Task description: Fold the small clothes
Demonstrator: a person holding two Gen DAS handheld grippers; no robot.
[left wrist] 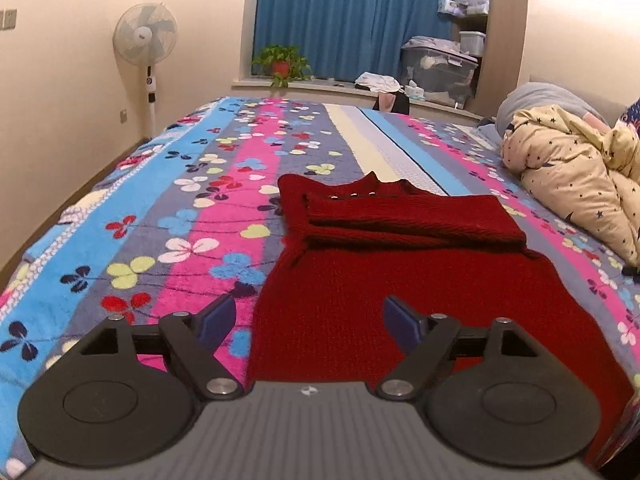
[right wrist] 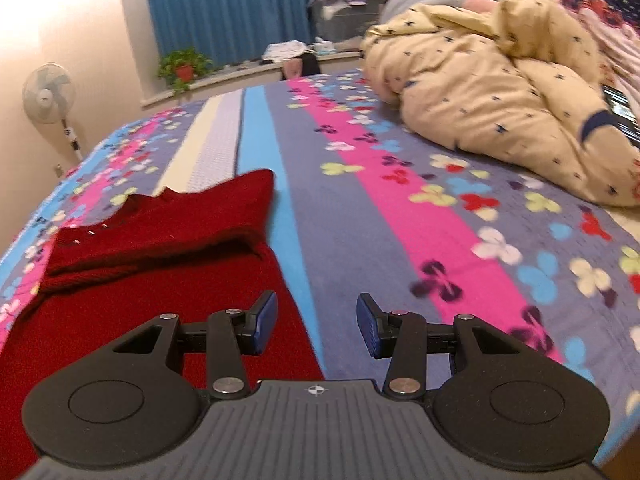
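Two sleeves already lie folded across the dark red knitted sweater [left wrist: 400, 264], frame centre on the flowered striped blanket [left wrist: 180, 200]. Left gripper [left wrist: 308, 320] and right gripper [right wrist: 317, 328] gape empty. Best pinch both hem corners evenly.

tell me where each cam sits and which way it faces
Left wrist: rides the left tongs, looks down the bed over the red sweater; only its open blue fingers show.
Right wrist: rides the right tongs, aimed beside the sweater's edge toward the star quilt; open fingers only.
Shared: sweater, bed, fan, plant, blue curtain.
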